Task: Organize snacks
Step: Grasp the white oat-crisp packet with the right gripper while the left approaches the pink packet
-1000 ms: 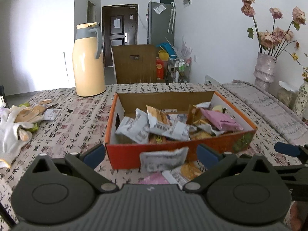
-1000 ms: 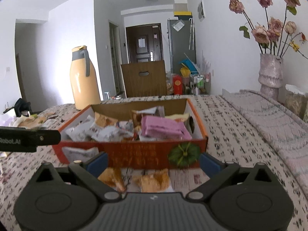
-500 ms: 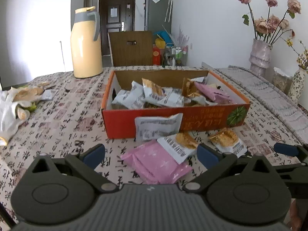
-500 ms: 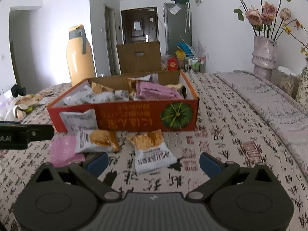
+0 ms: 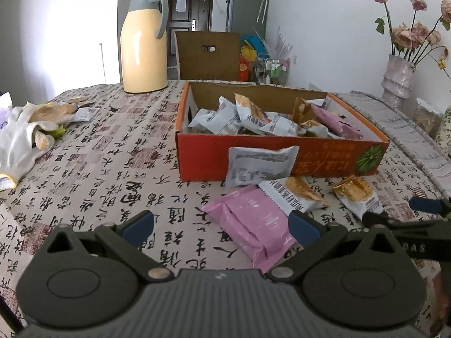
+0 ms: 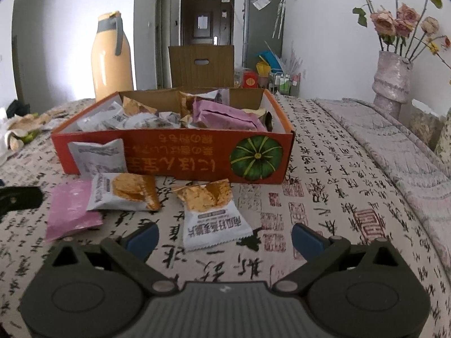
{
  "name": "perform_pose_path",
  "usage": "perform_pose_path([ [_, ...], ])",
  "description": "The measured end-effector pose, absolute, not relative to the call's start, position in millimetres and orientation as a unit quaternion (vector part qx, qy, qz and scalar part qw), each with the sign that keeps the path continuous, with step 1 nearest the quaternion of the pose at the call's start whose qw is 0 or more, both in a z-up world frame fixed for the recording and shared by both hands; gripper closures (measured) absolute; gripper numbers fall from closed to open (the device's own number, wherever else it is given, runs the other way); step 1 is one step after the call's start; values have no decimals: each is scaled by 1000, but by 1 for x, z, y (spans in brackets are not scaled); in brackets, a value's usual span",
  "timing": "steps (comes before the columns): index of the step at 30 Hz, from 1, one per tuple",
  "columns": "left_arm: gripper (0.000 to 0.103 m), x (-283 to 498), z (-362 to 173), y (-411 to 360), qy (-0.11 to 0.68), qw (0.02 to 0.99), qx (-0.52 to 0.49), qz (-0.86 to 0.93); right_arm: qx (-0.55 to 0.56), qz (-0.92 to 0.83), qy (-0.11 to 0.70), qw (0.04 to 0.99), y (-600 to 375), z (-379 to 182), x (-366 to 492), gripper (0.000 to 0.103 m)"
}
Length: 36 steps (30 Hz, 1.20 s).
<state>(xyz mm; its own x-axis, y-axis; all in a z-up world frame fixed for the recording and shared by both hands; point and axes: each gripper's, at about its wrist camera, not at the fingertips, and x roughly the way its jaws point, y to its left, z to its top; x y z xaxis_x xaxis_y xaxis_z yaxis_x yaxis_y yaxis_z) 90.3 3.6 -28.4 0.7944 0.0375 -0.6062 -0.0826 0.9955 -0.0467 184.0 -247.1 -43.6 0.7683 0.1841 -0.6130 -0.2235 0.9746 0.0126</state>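
Note:
An orange cardboard box (image 5: 282, 155) (image 6: 174, 152) holds several snack packets. In front of it lie a pink packet (image 5: 248, 222) (image 6: 70, 208), a grey-white packet (image 5: 259, 164) (image 6: 98, 157) leaning on the box wall, and two white-and-gold packets (image 6: 124, 191) (image 6: 211, 211). My left gripper (image 5: 221, 226) is open and empty above the pink packet's near end. My right gripper (image 6: 224, 238) is open and empty just before the nearer gold packet. The right gripper's finger shows in the left wrist view (image 5: 425, 205).
A yellow thermos jug (image 5: 143, 42) stands at the back left. White gloves (image 5: 25, 135) and scraps lie at the left. A vase of dried roses (image 6: 391, 76) stands at the right on a grey quilted cloth (image 6: 394, 146). A brown chair (image 5: 208, 56) is behind the table.
Both grippers have pulled back and risen from the box. The packets in front of the box have come into fuller view. Both grippers stay open.

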Motion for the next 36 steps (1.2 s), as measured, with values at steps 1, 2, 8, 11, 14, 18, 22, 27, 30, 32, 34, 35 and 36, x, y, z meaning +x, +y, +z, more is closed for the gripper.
perform_pose_path([
  [1, 0, 91, -29, 4, 320, 946, -35, 33, -34, 108, 325, 939, -246, -44, 188, 5],
  [2, 0, 91, -29, 4, 321, 946, -35, 34, -38, 109, 328, 938, -245, -45, 191, 7],
  [8, 0, 92, -30, 3, 325, 945, -32, 34, -41, 114, 351, 929, -238, -52, 217, 19],
  [11, 0, 93, -31, 2, 328, 944, -31, 33, -26, 121, 363, 923, -238, -57, 227, 23],
  [14, 0, 94, -32, 3, 331, 942, -31, 33, -19, 129, 355, 926, -237, -58, 229, 37],
  [18, 0, 97, -35, 2, 338, 940, -31, 32, -8, 141, 344, 928, -240, -57, 225, 58],
  [22, 0, 99, -37, 0, 347, 937, -30, 31, 3, 140, 319, 937, -246, -53, 216, 63],
  [27, 0, 110, -42, -5, 372, 927, -29, 31, 18, 125, 275, 953, -255, -46, 203, 63],
  [30, 0, 119, -46, -10, 389, 920, -29, 33, 36, 122, 273, 953, -262, -47, 205, 63],
  [32, 0, 125, -47, -13, 397, 917, -30, 37, 45, 122, 273, 953, -264, -49, 205, 63],
  [34, 0, 131, -48, -16, 403, 914, -32, 40, 53, 123, 271, 953, -266, -50, 205, 63],
  [35, 0, 135, -48, -18, 406, 912, -32, 44, 57, 124, 269, 953, -267, -50, 204, 63],
  [36, 0, 139, -49, -20, 409, 911, -31, 49, 59, 126, 269, 953, -267, -51, 203, 63],
])
